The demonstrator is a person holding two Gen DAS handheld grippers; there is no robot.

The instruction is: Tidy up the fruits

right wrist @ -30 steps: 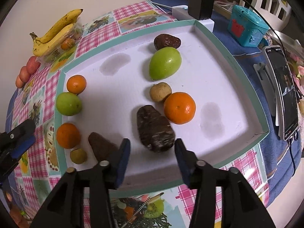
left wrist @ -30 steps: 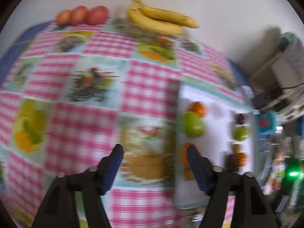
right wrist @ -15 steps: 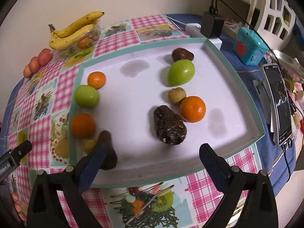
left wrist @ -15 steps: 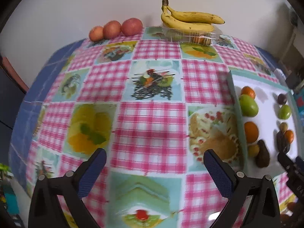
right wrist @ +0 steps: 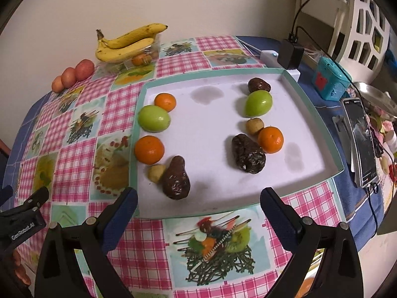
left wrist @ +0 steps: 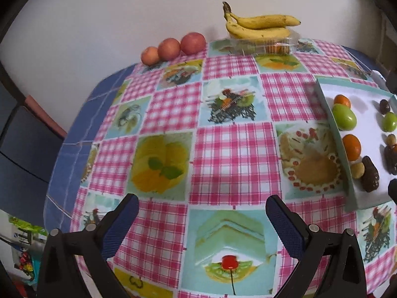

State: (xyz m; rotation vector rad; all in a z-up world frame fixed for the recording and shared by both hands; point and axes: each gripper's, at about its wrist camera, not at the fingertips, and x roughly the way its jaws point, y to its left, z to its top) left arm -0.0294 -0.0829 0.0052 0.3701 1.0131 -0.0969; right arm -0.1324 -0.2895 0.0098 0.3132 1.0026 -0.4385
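Left wrist view: the left claw (left wrist: 202,209) is hanging wide and empty over the checked surface (left wrist: 230,154), its jaws having just been opening with nothing between them. Bananas (left wrist: 260,26) and three peaches (left wrist: 173,48) are sitting far ahead of it; the tray (left wrist: 347,186) is lying to its right.

Right wrist view: the right claw (right wrist: 198,202) is likewise gaping empty after just opening. Just ahead, the tray's fruits are lying in two matching columns, so the sorting is looking largely done; the bananas and peaches are remaining outside.

A plain cream wall (right wrist: 198,5) backs the checked tablecloth (left wrist: 235,149).
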